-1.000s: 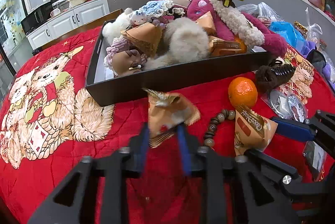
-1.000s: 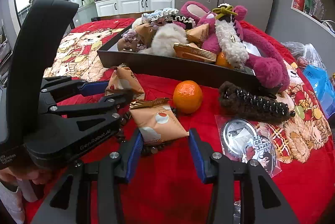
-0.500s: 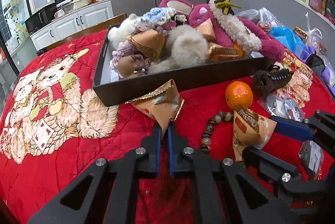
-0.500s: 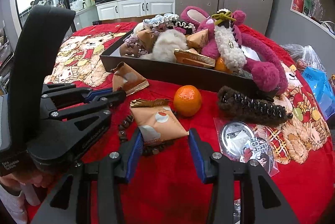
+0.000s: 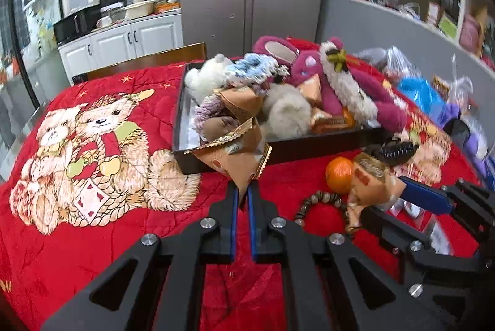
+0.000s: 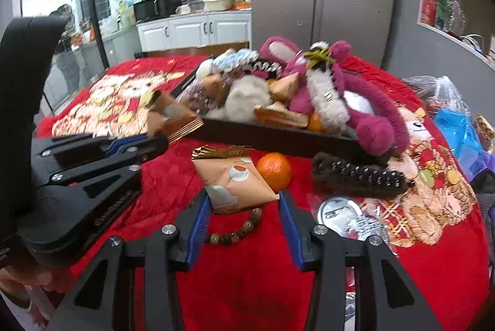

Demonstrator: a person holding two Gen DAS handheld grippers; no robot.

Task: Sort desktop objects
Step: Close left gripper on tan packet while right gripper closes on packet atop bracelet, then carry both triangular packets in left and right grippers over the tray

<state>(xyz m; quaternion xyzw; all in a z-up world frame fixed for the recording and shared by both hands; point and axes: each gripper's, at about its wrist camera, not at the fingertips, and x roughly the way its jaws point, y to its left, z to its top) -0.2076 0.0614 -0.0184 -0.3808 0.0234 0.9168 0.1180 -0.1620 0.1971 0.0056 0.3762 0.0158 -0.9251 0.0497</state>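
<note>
Snack packets are your targets: your left gripper [image 5: 243,195] pinches one tan packet [image 5: 235,154] by its corner, lifted before the black tray [image 5: 309,146] heaped with plush toys [image 5: 355,89]. Your right gripper [image 6: 244,204], angled downward, clasps the second packet [image 6: 235,182] narrowly, above a bead bracelet [image 6: 238,230], with an orange [image 6: 273,171] and hair claw [image 6: 359,176] just beyond.

Both claws: black frames w/ cutouts, silver screws [image 5: 207,222], blue ribbed pads [image 6: 198,233].

No lettering reads clearly; the print on the snack packet [image 6: 235,185] is blurred
</note>
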